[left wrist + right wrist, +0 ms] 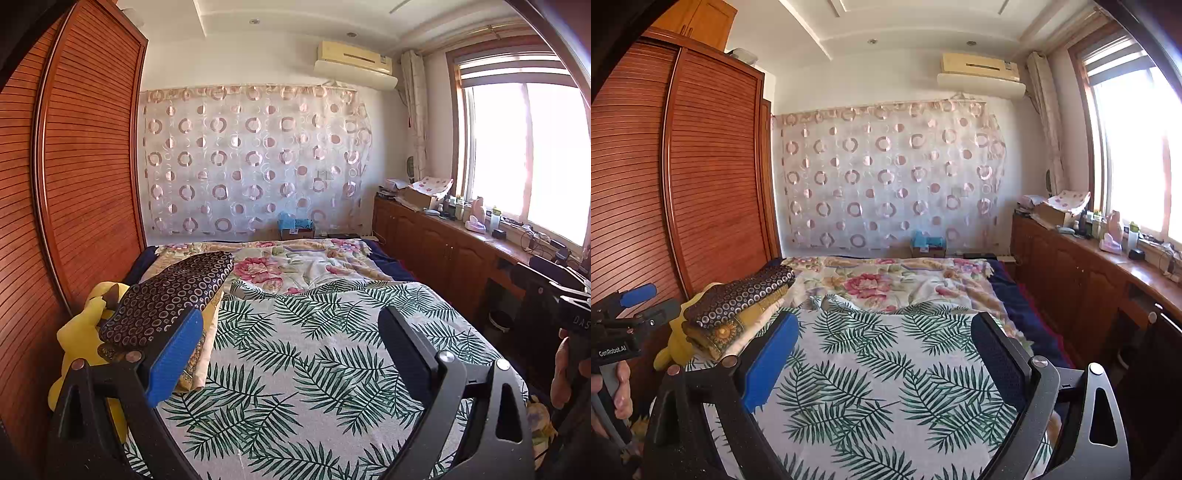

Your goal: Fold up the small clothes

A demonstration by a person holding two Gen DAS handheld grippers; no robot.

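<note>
Folded stack (166,295) sits on bed at 10 o'clock: dark ringed garment on top, yellow and cream pieces beneath. Looks mostly done. Leaf-print cloth (314,350) spread flat ahead, possibly next or just bedding. Left gripper (291,350) and right gripper (886,354) both spread wide, empty, above cloth.

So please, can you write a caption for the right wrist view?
Open right claw hovers above the palm-leaf cloth on the bed, with a stack of folded clothes at left.

Daylit room; window (532,155) glare (fisheye-bent edges).
</note>
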